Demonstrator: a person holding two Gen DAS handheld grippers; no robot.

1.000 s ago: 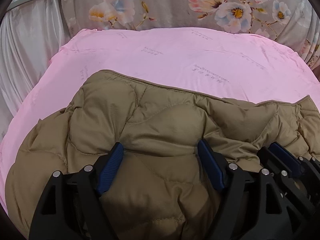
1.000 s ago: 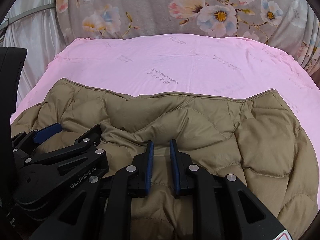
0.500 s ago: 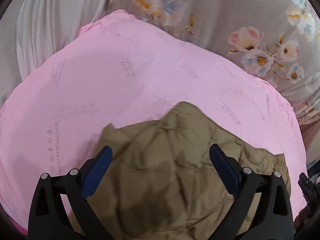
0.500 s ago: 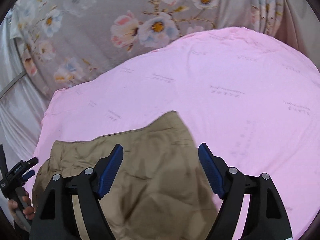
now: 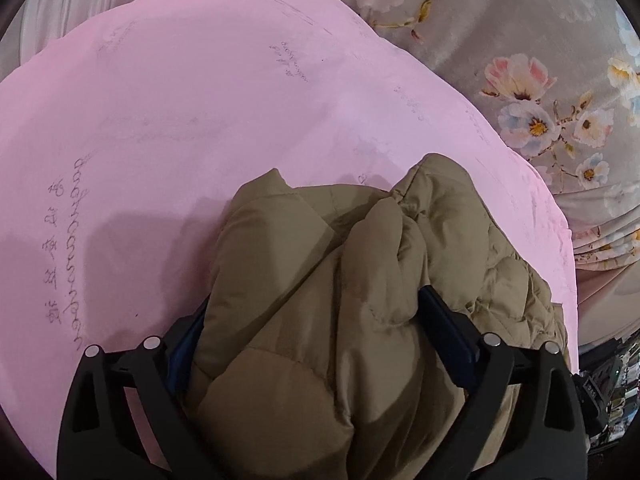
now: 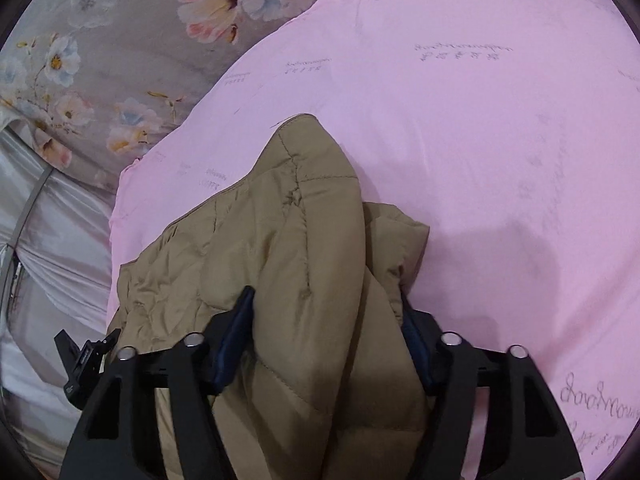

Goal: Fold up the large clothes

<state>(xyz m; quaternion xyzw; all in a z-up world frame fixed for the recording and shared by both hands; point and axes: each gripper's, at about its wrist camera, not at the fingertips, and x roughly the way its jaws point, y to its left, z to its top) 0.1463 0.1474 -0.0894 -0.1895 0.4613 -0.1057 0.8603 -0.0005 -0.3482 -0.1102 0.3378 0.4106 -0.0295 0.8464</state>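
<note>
Both grippers, left gripper (image 5: 316, 336) and right gripper (image 6: 326, 340), have jaws closing around the bunched tan jacket (image 5: 360, 280); grip unclear. Its long axis runs away across the pink sheet (image 5: 180, 120).

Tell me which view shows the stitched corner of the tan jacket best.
The right wrist view: the jacket rises to a clear stitched corner against the pink sheet. The left wrist view shows only bunched, puffy folds of the jacket, its edges rounded.

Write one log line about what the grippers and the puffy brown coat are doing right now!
left gripper: closing, coat between | right gripper: closing, coat between | coat: bunched on pink sheet
</note>
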